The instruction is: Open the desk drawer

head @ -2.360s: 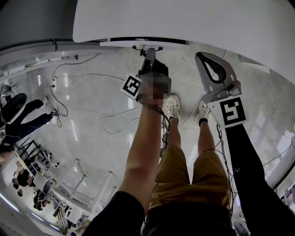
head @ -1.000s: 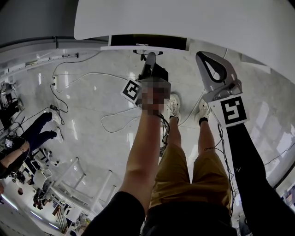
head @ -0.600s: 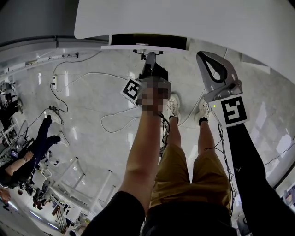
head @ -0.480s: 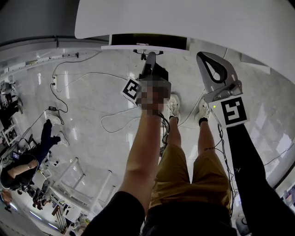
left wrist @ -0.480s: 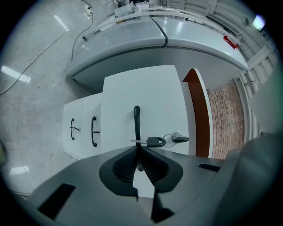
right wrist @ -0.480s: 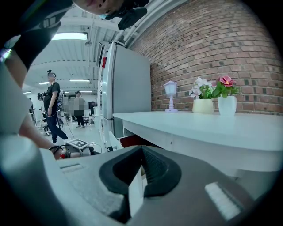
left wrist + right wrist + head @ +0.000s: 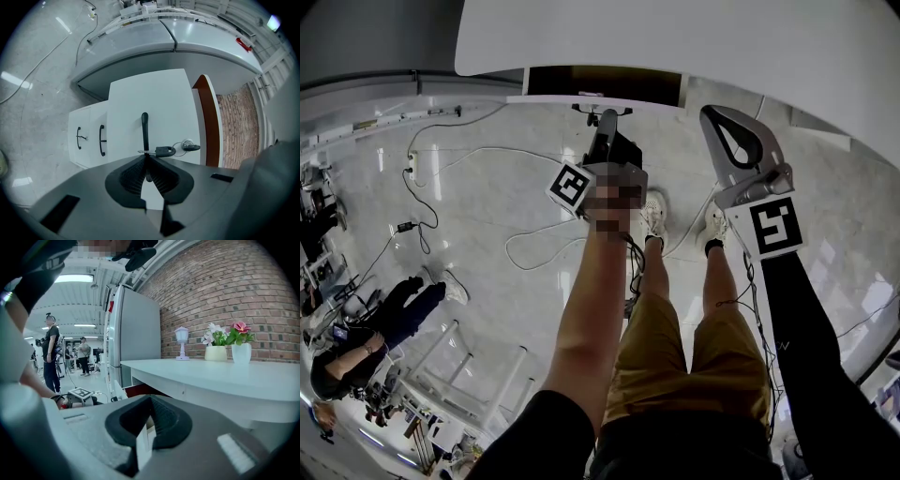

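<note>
Desk (image 7: 694,42): white top across the upper edge of the head view; a brick wall (image 7: 225,282) runs along its far side
Drawer (image 7: 161,101): under the desk's top and standing part-way out of the desk; in the head view a dark strip of its inside shows between the desk's edge and its white front; its reddish-brown side shows in the left gripper view
Handle (image 7: 145,126): black bar on the drawer's front, on the desk's near side; one end runs in between the left jaws
Keys (image 7: 165,151): hang from a lock on the same front, just beside the handle
Left gripper (image 7: 146,161): at the desk's near side, up against the drawer front; jaws closed tight, pads pressing the handle from both sides
Right gripper (image 7: 150,400): in front of the desk, to the right of the drawer and well apart from the handle; jaws together with nothing between them
Lamp (image 7: 181,343): small, upright on the desk's top near the wall
Flower pots (image 7: 241,352): two, side by side on the desk's top, beside the lamp
Cabinet (image 7: 89,136): white with two black handles, just beside the drawer front; whether it sits under the desk I cannot tell
Floor (image 7: 478,206): glossy, with cables trailing in front of the desk; the person's legs stand there
</note>
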Available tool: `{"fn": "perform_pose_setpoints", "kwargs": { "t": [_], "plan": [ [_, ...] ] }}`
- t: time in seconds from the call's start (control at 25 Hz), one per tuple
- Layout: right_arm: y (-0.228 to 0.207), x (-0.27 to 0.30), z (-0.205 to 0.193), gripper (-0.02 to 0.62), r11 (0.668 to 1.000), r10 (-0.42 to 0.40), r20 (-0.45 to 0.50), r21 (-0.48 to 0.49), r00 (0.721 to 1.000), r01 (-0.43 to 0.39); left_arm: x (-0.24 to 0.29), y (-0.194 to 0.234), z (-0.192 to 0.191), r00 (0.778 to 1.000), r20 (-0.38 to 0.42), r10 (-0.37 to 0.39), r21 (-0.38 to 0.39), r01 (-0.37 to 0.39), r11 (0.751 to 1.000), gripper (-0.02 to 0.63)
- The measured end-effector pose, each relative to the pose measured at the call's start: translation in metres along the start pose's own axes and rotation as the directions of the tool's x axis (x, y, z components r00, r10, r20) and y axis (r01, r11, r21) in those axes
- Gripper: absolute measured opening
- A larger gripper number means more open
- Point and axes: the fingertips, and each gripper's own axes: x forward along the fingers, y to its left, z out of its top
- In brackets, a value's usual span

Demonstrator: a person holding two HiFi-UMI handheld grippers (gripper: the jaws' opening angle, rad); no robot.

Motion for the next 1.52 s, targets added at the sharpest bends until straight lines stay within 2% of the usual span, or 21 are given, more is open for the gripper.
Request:
{"fn": "perform_pose_setpoints", "kwargs": {
  "t": [0.28, 0.84, 1.52],
  "plan": [
    [-0.005, 0.006, 0.002, 0.000, 1.000, 0.005, 0.001, -0.002, 1.000, -0.005, 0.003, 0.000, 0.000, 1.000, -0.002, 0.001, 0.006, -0.001, 1.000, 0.026],
    [0.023, -0.002, 0.001, 0.000, 1.000, 0.010, 0.004, -0.011, 1.000, -0.010, -0.037, 0.009, 0.000, 1.000, -0.004, 0.009, -0.006, -0.009, 1.000, 0.026],
    [0.024, 0.001, 0.001, 0.000, 1.000, 0.003, 0.003, -0.012, 1.000, -0.003, -0.038, 0.012, 0.002, 1.000, -0.004, 0.022, -0.003, -0.022, 1.000, 0.026]
  ]
}}
